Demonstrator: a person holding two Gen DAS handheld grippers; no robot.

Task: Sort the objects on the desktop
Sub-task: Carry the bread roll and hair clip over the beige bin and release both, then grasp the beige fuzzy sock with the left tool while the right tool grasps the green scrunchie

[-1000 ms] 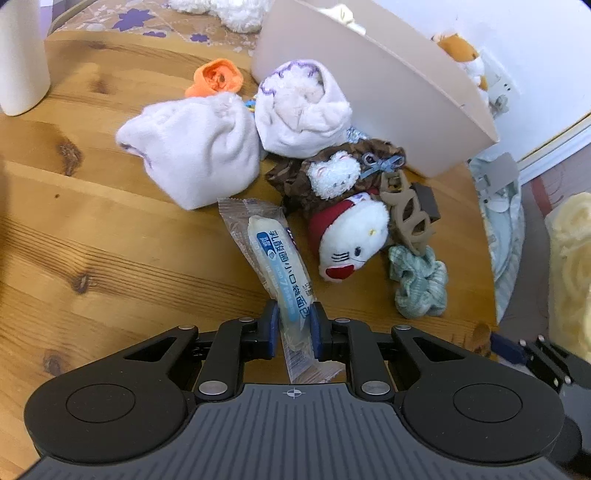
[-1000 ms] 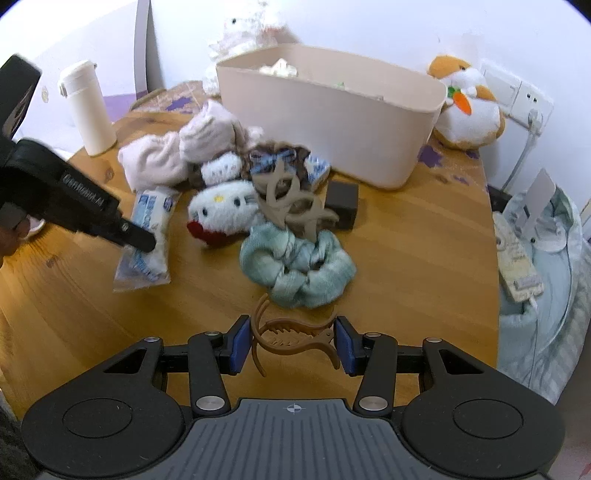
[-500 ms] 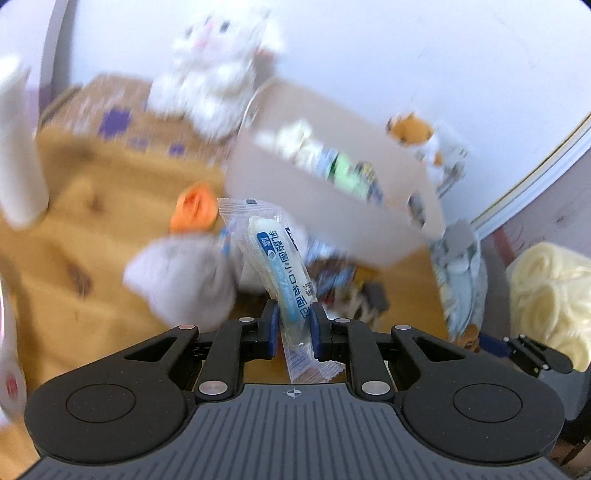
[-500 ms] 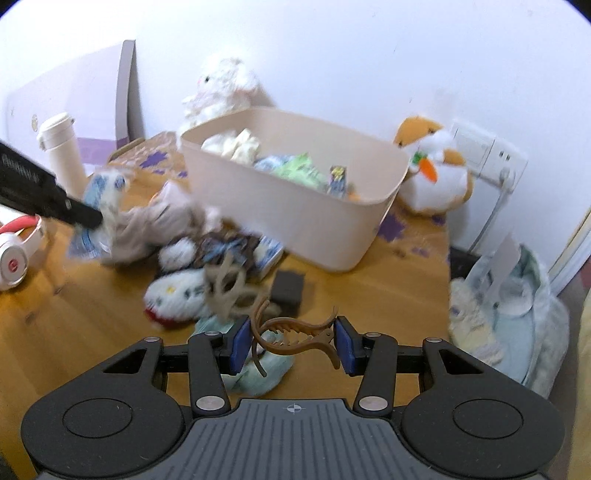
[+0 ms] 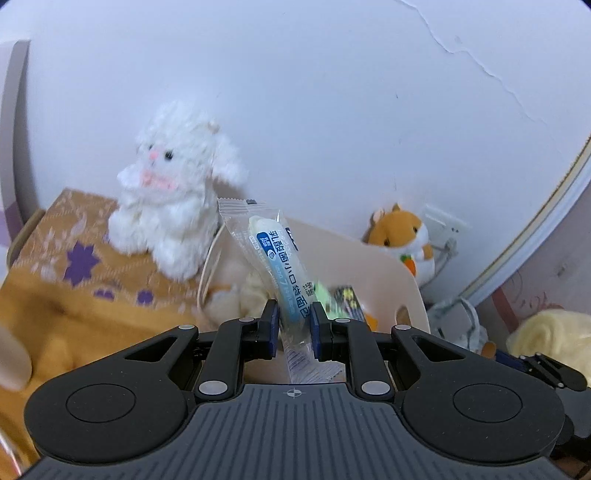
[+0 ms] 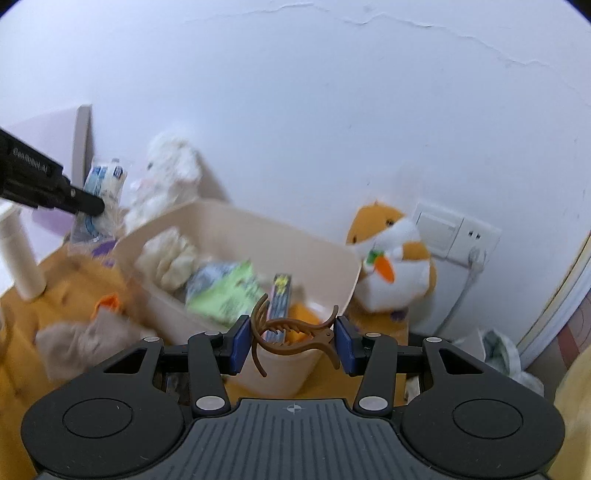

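Both grippers have lifted off desk toward beige bin — left gripper clamps snack packet, right gripper pinches brown hair claw. Carry step; next, probably release over bin.

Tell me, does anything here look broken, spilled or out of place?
Nothing is spilled or broken. The only flaw is a thin crack in the white wall high above the beige bin. The snack packet and brown hair claw are simply held in the tongs.

White plush rabbit on a patterned orange cloth, orange hamster plush against the white wall, wall socket beside it
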